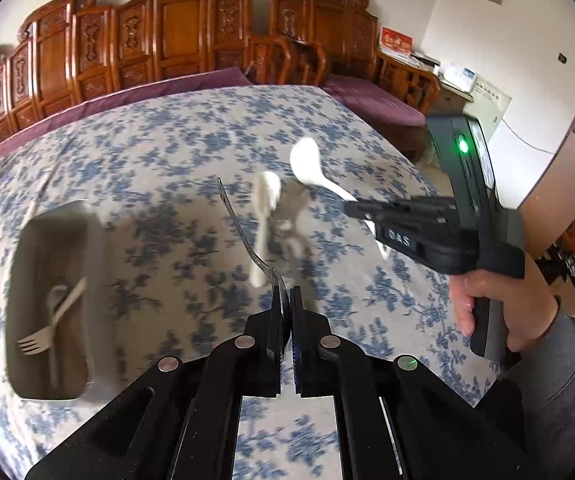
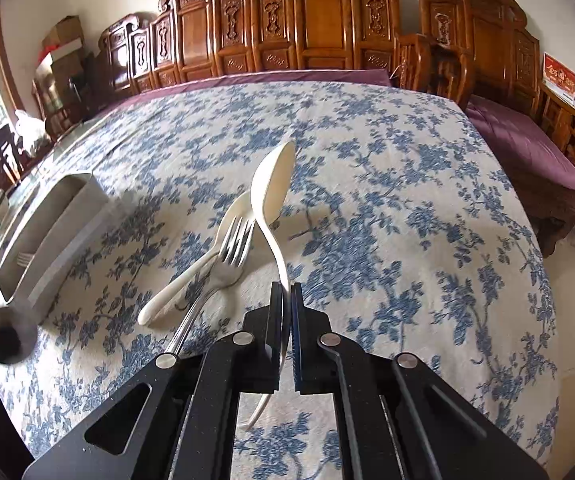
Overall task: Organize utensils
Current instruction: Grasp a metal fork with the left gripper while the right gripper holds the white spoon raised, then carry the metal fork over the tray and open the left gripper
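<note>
**Both claws clenched on utensils above the floral worktop**

The left claw (image 1: 286, 300) is clamped on a metal fork (image 1: 247, 236), gripping it near the tine end so that the handle points up and away over the worktop (image 1: 167, 140). In the right wrist view that same metal fork (image 2: 233, 250) shows its tines, hanging in the air just in front of the spoons.

The right claw (image 2: 287, 296) is clenched on the handle of a white spoon (image 2: 271, 188), whose bowl stands upright ahead of the fingers while the handle end sticks out below the pads. From the left wrist camera the right claw (image 1: 351, 206) is seen with its held white spoon (image 1: 307, 162) raised clear of the cloth.

A second white spoon (image 1: 265, 224) lies flat on the blue-flowered tablecloth (image 2: 407, 200), between the two claws.

A grey rectangular organizer tray (image 1: 19, 248) sits at the left on the worktop, well apart from the loose spoon. Inside it lie a pale fork (image 1: 37, 342) and a spoon (image 1: 55, 296), their handles crossed.

Carved wooden chairs (image 2: 319, 20) line the wall behind.
</note>
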Demonstrator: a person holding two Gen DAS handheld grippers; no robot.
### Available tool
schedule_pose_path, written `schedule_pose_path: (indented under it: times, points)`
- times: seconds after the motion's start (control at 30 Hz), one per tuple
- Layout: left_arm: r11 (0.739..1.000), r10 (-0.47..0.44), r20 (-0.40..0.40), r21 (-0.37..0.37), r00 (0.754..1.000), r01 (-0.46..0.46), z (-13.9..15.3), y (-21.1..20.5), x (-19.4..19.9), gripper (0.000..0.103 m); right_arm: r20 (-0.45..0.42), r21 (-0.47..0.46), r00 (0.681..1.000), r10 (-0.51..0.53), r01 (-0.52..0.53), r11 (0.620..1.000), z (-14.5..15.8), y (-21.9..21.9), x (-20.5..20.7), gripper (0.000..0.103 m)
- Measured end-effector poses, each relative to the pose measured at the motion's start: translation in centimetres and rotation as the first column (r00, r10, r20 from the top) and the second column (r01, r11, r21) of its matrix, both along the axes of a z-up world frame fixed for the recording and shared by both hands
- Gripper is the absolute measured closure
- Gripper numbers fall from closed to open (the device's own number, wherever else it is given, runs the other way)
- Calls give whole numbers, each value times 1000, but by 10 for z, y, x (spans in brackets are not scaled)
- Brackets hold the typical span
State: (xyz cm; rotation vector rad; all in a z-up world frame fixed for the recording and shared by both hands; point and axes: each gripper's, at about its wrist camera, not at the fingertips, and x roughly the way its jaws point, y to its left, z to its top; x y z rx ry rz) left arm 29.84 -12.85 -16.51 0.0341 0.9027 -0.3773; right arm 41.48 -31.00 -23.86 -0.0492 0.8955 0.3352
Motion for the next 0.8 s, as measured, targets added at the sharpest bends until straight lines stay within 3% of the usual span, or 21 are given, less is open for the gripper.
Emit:
schedule_pose_path:
  times: [0.33,0.8]
  points:
    - [997,78,19,9,997,-79,10,61,-3,100,30,-19,999,20,-20,1000,7,30,-17,98]
    - [985,171,-3,29,985,-171,-3,135,11,100,93,-45,991,97,-93,995,25,82,-48,98]
